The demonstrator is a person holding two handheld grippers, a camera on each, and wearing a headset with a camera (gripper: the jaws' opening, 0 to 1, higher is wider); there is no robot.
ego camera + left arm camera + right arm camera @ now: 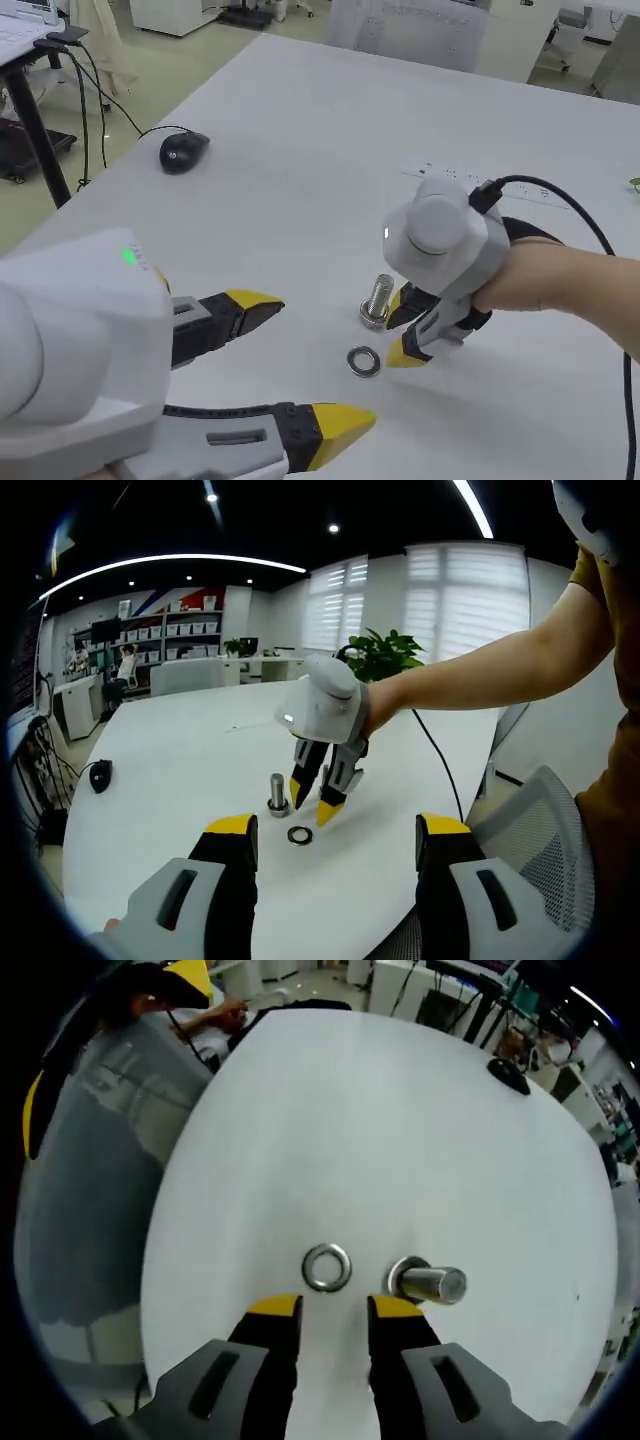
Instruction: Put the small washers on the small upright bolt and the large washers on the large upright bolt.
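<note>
Head view: white table (pixel 300 120). 1 steel bolt (pixel 378 298) stands upright on its head near the middle. 1 washer (pixel 363 361) lies flat on the table just beside the bolt, on the near side, not touching it and not on it.

Right gripper (pixel 402 330) points down at the table just right of the bolt and washer, held by a bare forearm (pixel 560 280). Its jaws stand narrowly apart with nothing between them. 1 yellow tip is close against the bolt's base; cannot tell if it touches.

Right gripper view: the right gripper's own tips (pixel 335 1310) show a small empty gap. The washer (pixel 327 1267) sits just ahead of that gap, and the bolt (pixel 430 1282) just ahead of the right-hand jaw.

Left gripper (pixel 300 365) is at bottom left of the head view, low over the table, jaws spread wide and empty, well apart from the bolt.

Left gripper view: own jaws (pixel 338 830) are wide. Beyond them are the washer (pixel 299 834), the bolt (pixel 278 792) and the right gripper (pixel 322 798) tilted down over them.

Black computer mouse (pixel 183 150) sits at far left of the table, and a black cable (pixel 560 195) runs from the right gripper.
</note>
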